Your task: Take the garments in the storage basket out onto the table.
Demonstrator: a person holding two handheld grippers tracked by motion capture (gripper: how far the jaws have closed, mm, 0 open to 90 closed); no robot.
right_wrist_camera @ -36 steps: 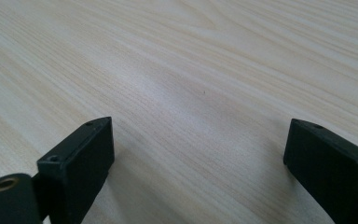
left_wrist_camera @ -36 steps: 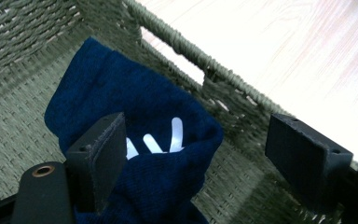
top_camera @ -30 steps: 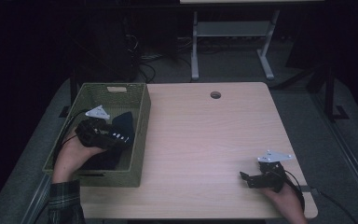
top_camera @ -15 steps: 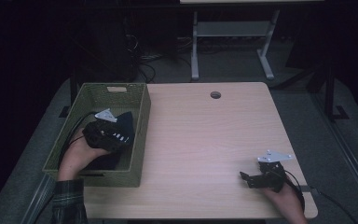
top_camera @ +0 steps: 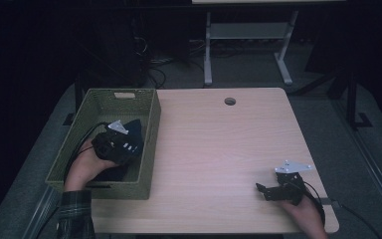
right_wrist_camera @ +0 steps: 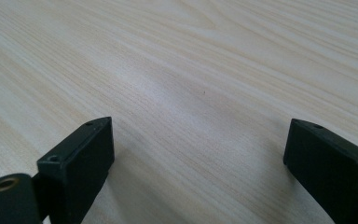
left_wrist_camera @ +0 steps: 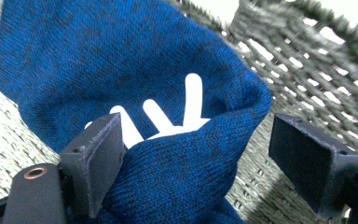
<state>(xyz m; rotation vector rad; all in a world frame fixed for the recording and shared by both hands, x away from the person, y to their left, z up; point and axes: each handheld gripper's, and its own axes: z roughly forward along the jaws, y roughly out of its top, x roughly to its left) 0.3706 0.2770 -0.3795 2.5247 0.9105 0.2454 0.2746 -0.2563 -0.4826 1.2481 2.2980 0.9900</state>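
Two grippers were on record. From the high view, the left gripper [top_camera: 129, 144] was down inside the green woven basket [top_camera: 151, 130] at the table's left edge, over a dark cloth [top_camera: 135, 127] whose colour could not be read from there. The left gripper view settled it: a blue knitted garment [left_wrist_camera: 121, 70] with a white printed mark [left_wrist_camera: 168, 119], lying on the basket's woven floor against its wall [left_wrist_camera: 307, 79]. The jaws stood wide apart, released; a fold of the knit lay between them, touching the left jaw, with a clear gap to the right one.

From above, the right gripper [top_camera: 264, 189] rested near the table's front right corner, well apart from the basket. Its own view showed jaws spread wide over bare pale wood grain [right_wrist_camera: 205, 70], grasping nothing.

The table [top_camera: 229, 149] was light wood with a round cable hole [top_camera: 230, 101] near its far edge. A plaid sleeve [top_camera: 74, 214] entered at the front left. The room beyond was dark; a white-legged stand [top_camera: 248, 45] and loose cables [top_camera: 154, 74] sat on grey flooring behind the table.
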